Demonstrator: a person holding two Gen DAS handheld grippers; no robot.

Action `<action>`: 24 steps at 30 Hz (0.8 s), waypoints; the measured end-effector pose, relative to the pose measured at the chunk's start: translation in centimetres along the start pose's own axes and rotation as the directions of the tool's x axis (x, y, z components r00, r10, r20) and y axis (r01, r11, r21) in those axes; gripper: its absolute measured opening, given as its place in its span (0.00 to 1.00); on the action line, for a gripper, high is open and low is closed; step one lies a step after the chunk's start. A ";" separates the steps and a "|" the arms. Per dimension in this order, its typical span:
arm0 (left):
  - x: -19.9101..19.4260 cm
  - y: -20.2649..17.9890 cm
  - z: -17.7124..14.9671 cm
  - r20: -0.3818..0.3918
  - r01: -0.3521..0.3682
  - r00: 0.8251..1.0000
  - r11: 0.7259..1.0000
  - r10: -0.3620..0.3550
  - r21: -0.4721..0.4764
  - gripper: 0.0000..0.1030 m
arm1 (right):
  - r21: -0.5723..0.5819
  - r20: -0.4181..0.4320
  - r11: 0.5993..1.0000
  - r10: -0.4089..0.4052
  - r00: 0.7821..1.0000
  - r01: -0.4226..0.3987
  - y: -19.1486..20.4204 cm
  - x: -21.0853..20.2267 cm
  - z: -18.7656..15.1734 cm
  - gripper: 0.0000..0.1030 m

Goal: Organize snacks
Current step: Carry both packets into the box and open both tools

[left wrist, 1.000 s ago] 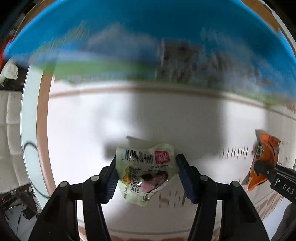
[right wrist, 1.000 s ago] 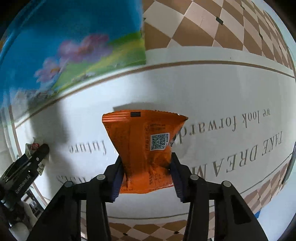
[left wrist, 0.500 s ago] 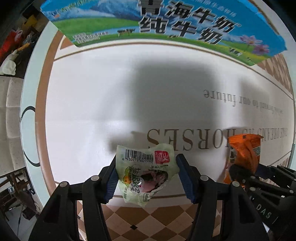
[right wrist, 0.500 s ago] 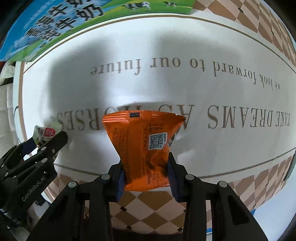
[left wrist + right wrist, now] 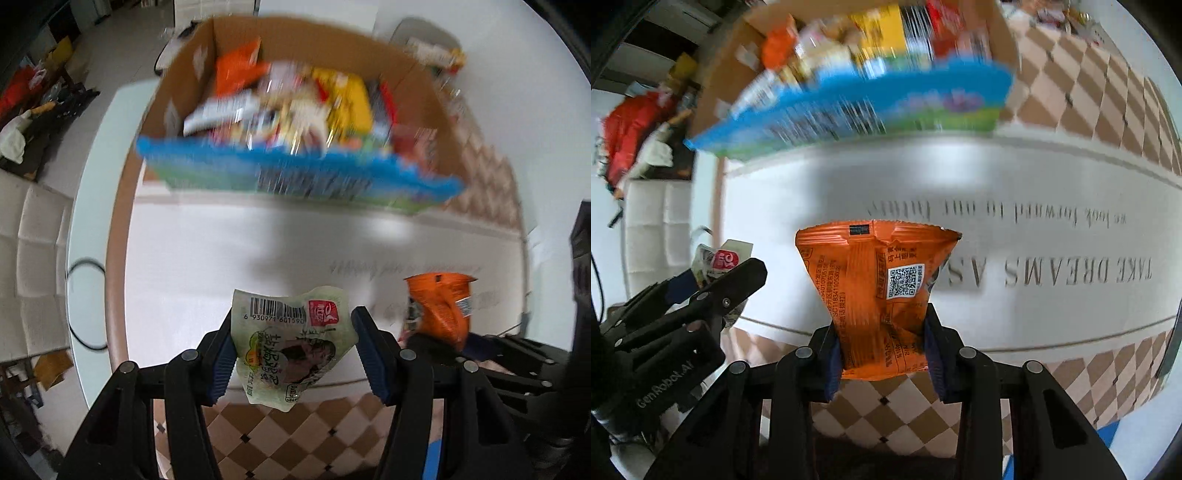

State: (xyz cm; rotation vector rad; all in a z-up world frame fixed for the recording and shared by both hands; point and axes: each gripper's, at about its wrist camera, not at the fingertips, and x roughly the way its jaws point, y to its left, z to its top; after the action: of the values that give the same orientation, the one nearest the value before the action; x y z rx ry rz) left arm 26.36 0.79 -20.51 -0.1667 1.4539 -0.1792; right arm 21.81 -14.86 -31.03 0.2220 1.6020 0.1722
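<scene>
My left gripper (image 5: 293,345) is shut on a pale green snack packet (image 5: 290,341) with a barcode, held above the table. My right gripper (image 5: 882,347) is shut on an orange snack packet (image 5: 875,295) with a QR code; this packet also shows at the right of the left wrist view (image 5: 441,306). The left gripper with its green packet shows at the left of the right wrist view (image 5: 713,273). Ahead stands an open cardboard box (image 5: 295,177) with a blue printed front, full of several snack packets, blurred. The box also shows at the top of the right wrist view (image 5: 849,107).
The box stands on a white tablecloth (image 5: 1034,177) with printed grey lettering and a brown checkered border (image 5: 295,435). A white sofa (image 5: 33,240) and floor clutter (image 5: 33,99) lie to the left, beyond the round table's edge.
Both grippers have risen and pulled back with their packets. The box's open top and its contents have come into view; before only its blue front showed.
</scene>
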 end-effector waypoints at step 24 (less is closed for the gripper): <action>8.9 3.2 26.8 -0.203 -0.018 0.979 0.999 0.010 -0.039 0.55 | 0.009 0.089 0.999 -0.032 0.995 0.032 1.7 0.1 28.1 0.39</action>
State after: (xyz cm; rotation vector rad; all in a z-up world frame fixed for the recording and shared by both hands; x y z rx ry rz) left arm 54.05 2.00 -26.91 -0.1751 1.6622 -0.1588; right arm 49.93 -13.96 -31.91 0.2073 1.5164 0.1294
